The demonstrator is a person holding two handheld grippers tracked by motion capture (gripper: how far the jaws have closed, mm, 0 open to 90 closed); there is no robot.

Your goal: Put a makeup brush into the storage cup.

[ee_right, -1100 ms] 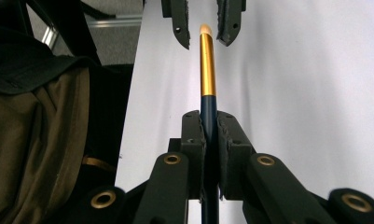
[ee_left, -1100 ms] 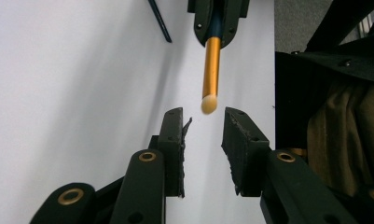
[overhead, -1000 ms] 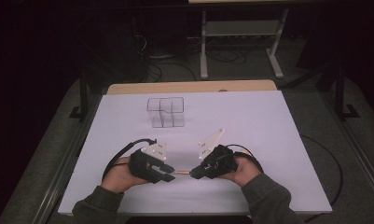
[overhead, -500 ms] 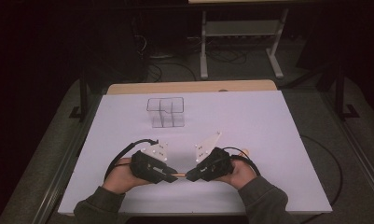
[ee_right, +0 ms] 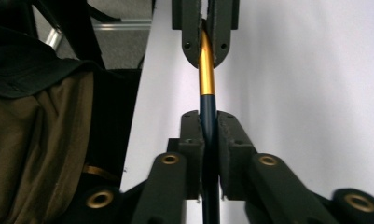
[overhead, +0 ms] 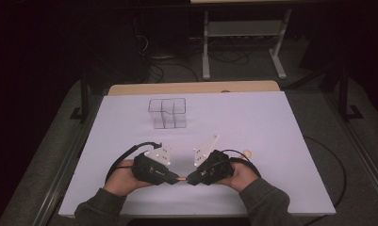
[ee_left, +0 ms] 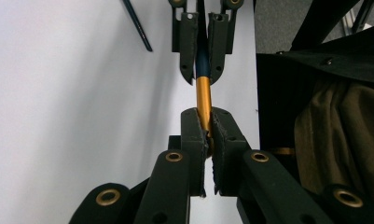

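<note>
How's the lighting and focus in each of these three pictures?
High view: table lit, surroundings dark. Left gripper view: stick sharp, white surface evenly bright. Right gripper view: near parts of the claw slightly soft, bottom-right corner blurred.

Pen point(ee_left: 203, 95) ends hidden inside both jaw pairs; small round thing point(overhead: 247, 153) by right hand unidentifiable

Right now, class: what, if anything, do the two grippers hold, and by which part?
One pen: the left gripper clamps its gold part, the right gripper its dark blue part.
</note>
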